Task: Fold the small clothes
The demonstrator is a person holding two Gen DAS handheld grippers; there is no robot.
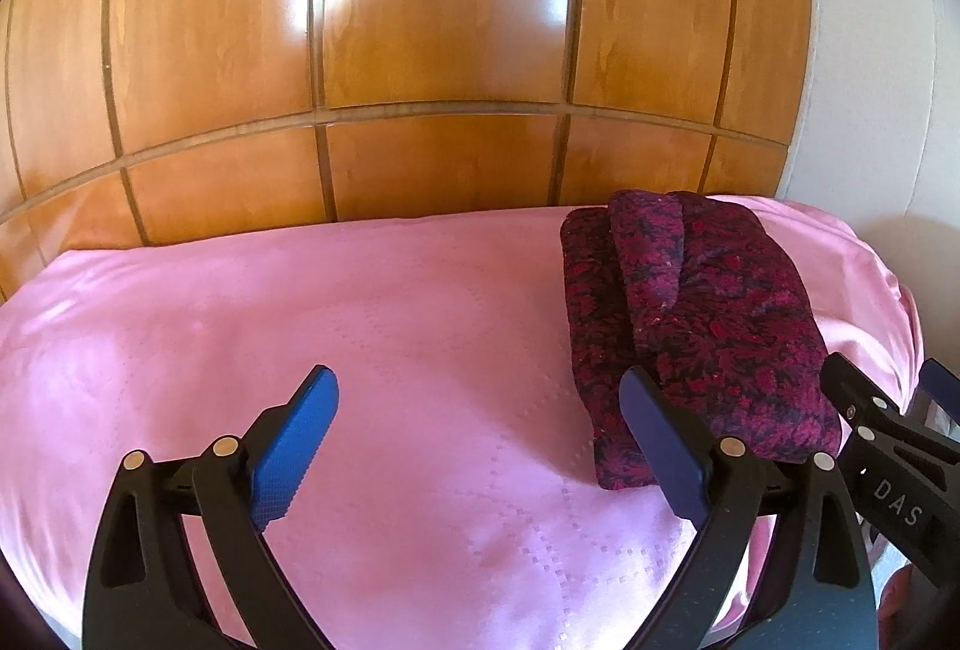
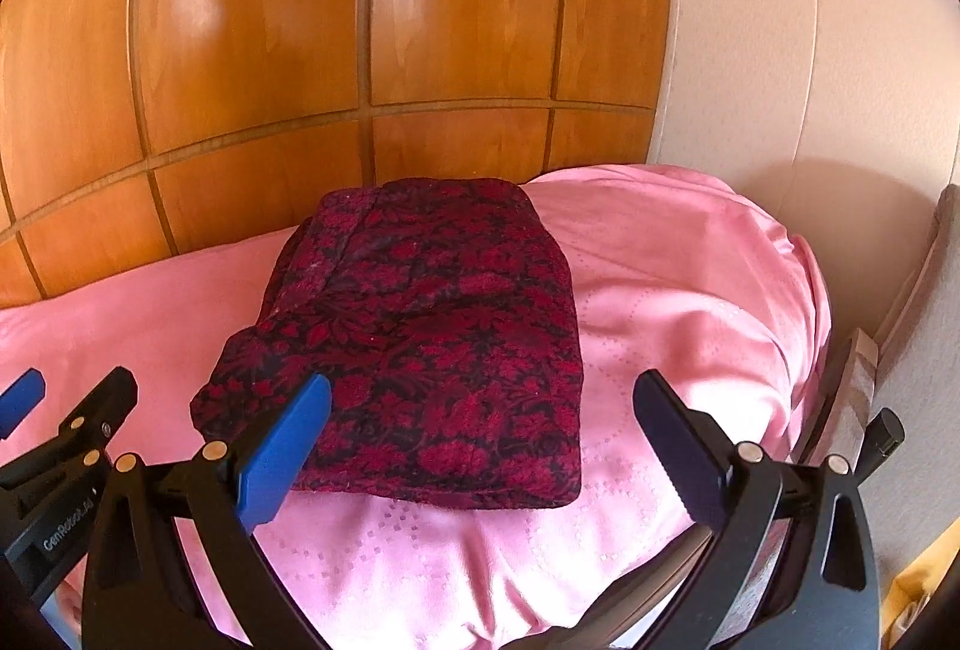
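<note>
A folded dark red floral garment point(image 1: 690, 314) lies flat on the pink bedspread point(image 1: 360, 326), toward its right side. My left gripper point(image 1: 477, 386) stands open over bare bedspread, and its right finger point(image 1: 654, 434) sits just at the garment's near left edge. In the right wrist view the garment point(image 2: 420, 320) is a neat rectangle with a thicker fold along its left side. My right gripper point(image 2: 483, 386) is wide open just short of the garment's near edge, and its pads press on nothing. Part of the left gripper point(image 2: 60, 428) shows at the left edge.
Glossy wooden wardrobe panels point(image 1: 420, 50) rise directly behind the bed. A pale wall point(image 2: 780, 50) stands to the right, where the bedspread point(image 2: 690, 290) drops off at the bed's edge. A grey upholstered piece point(image 2: 924, 326) stands beside that edge.
</note>
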